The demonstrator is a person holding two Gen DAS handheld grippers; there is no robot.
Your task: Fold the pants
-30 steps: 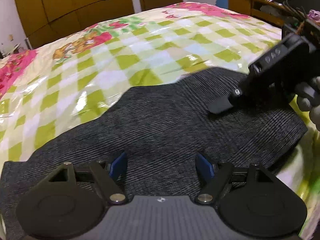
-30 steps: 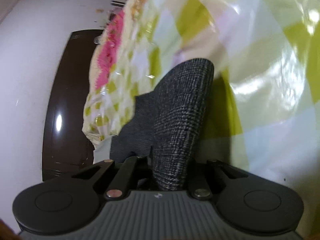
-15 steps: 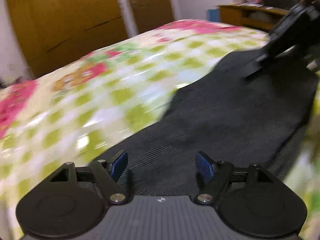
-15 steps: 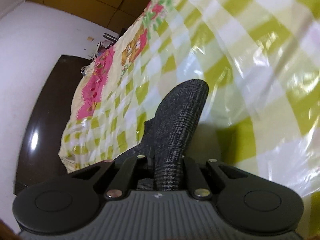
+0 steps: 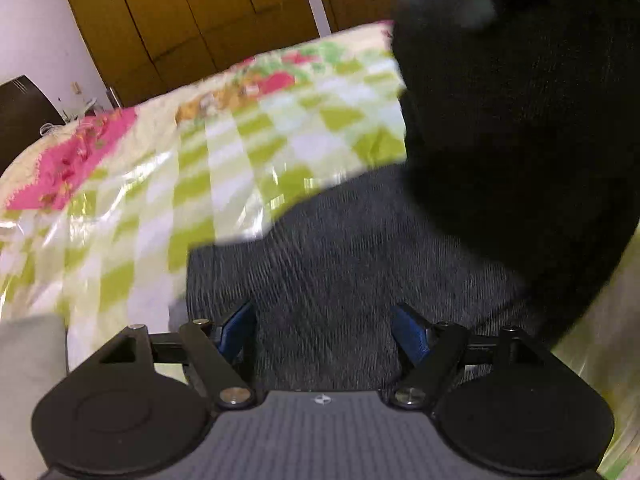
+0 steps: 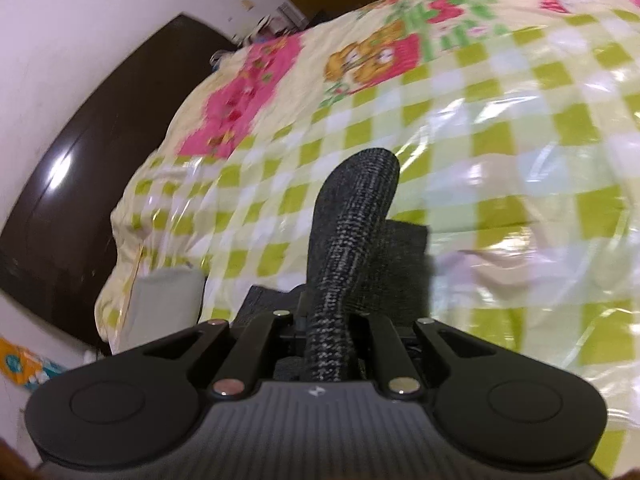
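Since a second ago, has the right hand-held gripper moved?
Yes. The right hand-held gripper, shut on a fold of the pants, has lifted away from the checked bedspread, which now looks farther below; more of the dark headboard shows.

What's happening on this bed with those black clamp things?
A person is folding a pair of dark grey pants on a bed covered by a green-checked sheet, holding a two-finger gripper in each hand. The right gripper is shut on a bunched fold of the pants and holds it up off the sheet. The left gripper is open over the part of the pants lying flat, gripping nothing. A dark blurred mass at the upper right of the left view looks like the lifted cloth.
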